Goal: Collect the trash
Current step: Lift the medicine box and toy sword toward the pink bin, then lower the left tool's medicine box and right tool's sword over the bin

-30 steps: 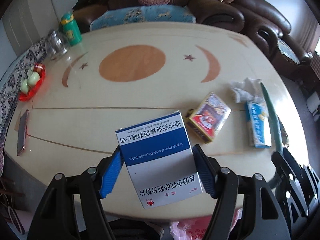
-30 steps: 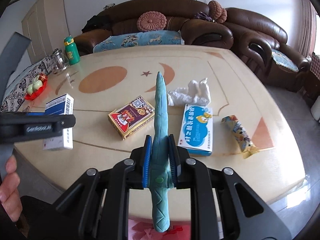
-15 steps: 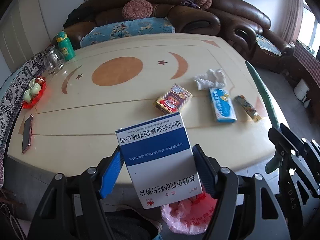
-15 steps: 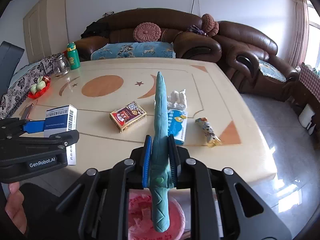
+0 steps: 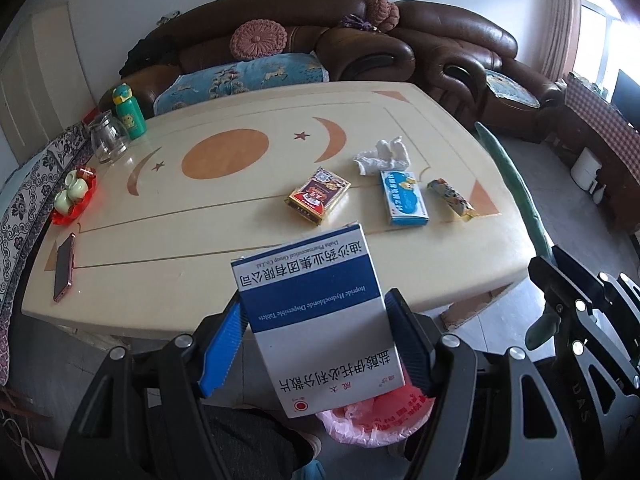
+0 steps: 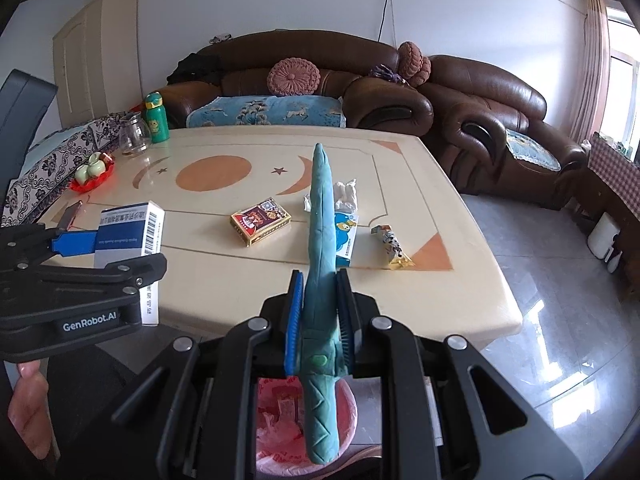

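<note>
The left tool (image 5: 316, 344) clamps a blue-and-white medicine box (image 5: 316, 316) past the worktop (image 5: 240, 208) edge, above a pink-lined bin (image 6: 276, 420). The right tool (image 6: 320, 320) pinches a long teal plush strip (image 6: 320, 248) over that bin.

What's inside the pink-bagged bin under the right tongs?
Round bin lined with a pink plastic bag holds crumpled pink plastic and a red-printed packet. The long teal leaf-shaped object and the right tongs cover its middle and bottom, so any other contents are hidden.
</note>
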